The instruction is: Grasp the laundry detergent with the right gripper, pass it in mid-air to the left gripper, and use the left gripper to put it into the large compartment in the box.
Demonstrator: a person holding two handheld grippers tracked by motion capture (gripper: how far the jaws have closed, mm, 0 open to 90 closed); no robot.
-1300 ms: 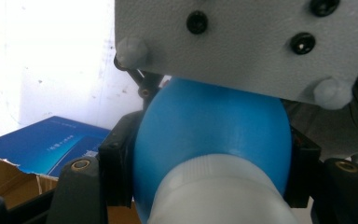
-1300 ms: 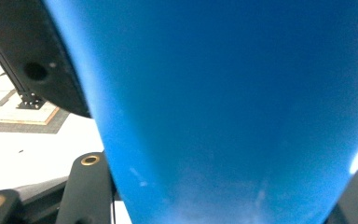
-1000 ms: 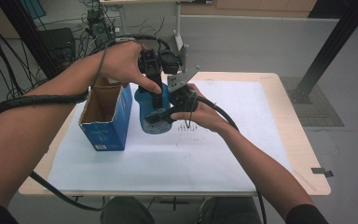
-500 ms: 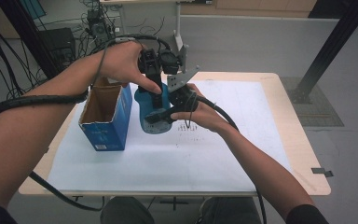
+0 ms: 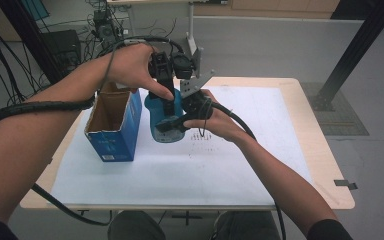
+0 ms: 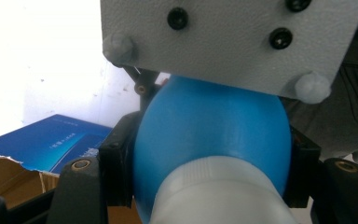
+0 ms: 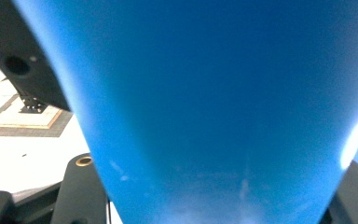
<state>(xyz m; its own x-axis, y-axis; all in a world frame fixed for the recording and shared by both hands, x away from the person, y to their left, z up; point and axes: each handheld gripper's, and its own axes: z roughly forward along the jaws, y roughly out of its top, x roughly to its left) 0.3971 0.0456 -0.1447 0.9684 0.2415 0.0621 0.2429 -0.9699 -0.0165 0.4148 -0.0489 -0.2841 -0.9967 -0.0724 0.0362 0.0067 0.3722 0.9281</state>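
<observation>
- Left gripper (image 5: 172, 102) clamps the blue bottle (image 5: 164, 117) near its top.
- Right gripper (image 5: 180, 122), jaws just easing apart, straddles the bottle's body.
- Bottle hangs above the table (image 5: 290, 150), beside the box (image 5: 115, 125).

In the middle of the high view, my left gripper (image 5: 172, 102) and right gripper (image 5: 176, 125) meet on the bottle (image 5: 161, 117) above the table (image 5: 310, 145); the open box (image 5: 114, 122) stands just left of it.
</observation>
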